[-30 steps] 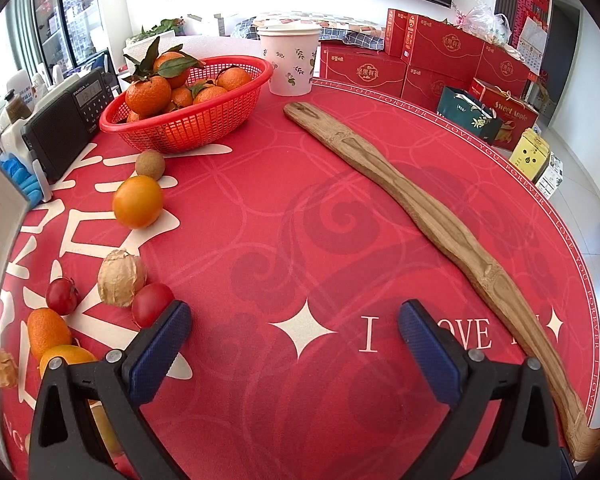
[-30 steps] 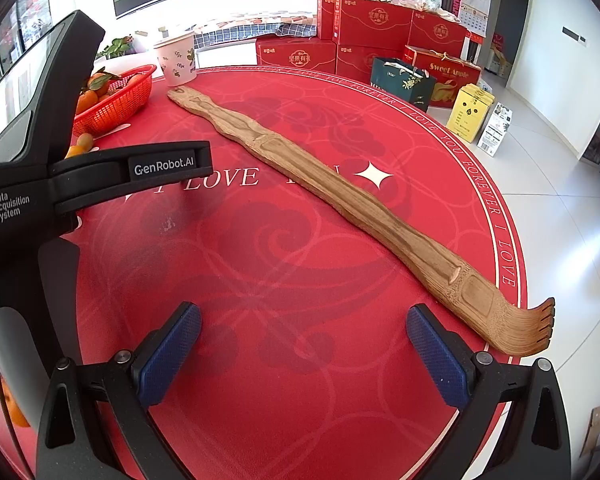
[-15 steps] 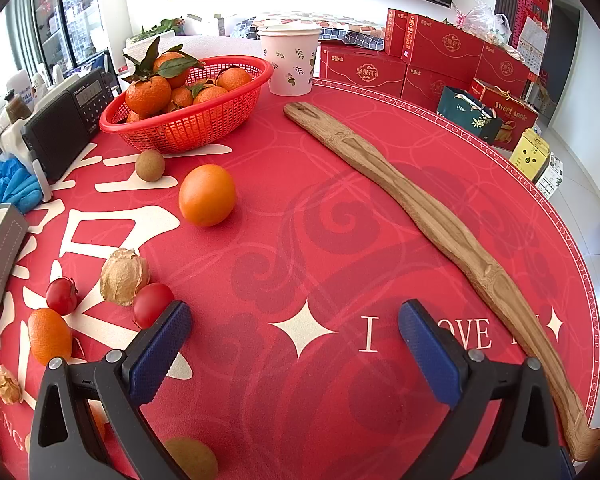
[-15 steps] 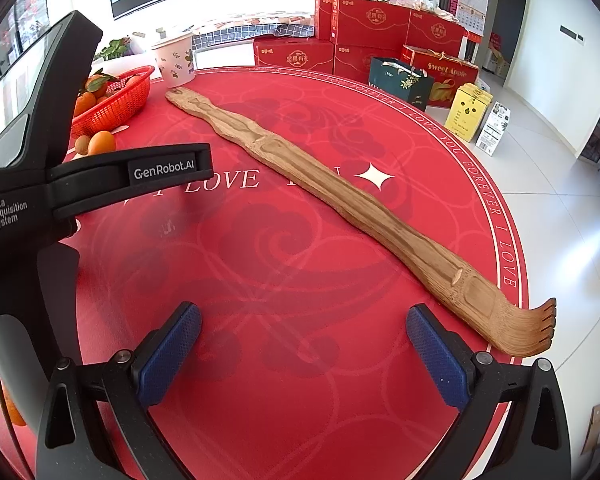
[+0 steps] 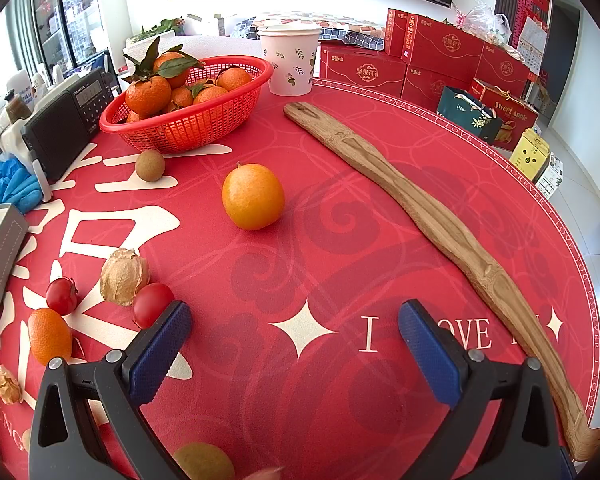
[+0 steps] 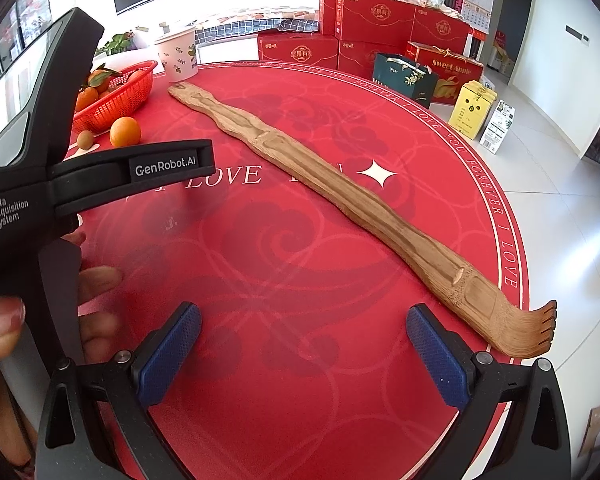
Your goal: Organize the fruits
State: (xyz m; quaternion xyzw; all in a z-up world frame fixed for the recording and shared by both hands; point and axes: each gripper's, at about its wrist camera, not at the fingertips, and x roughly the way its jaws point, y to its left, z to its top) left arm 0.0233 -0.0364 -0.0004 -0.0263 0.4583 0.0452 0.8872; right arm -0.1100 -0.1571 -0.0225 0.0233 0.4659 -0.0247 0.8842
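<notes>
Leafy mandarins (image 5: 168, 88) are heaped in the red basket (image 5: 196, 124); the contents of the paper cup (image 5: 288, 62) cannot be seen. Both the left gripper (image 5: 296, 344) and the right gripper (image 6: 304, 348) are held spread apart, with nothing grasped.

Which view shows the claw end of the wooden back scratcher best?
The right wrist view: the back scratcher lies whole, its claw end unobstructed at the table's near edge. In the left wrist view the back scratcher shows its handle well, but the claw end is cut off at the picture's edge.
</notes>
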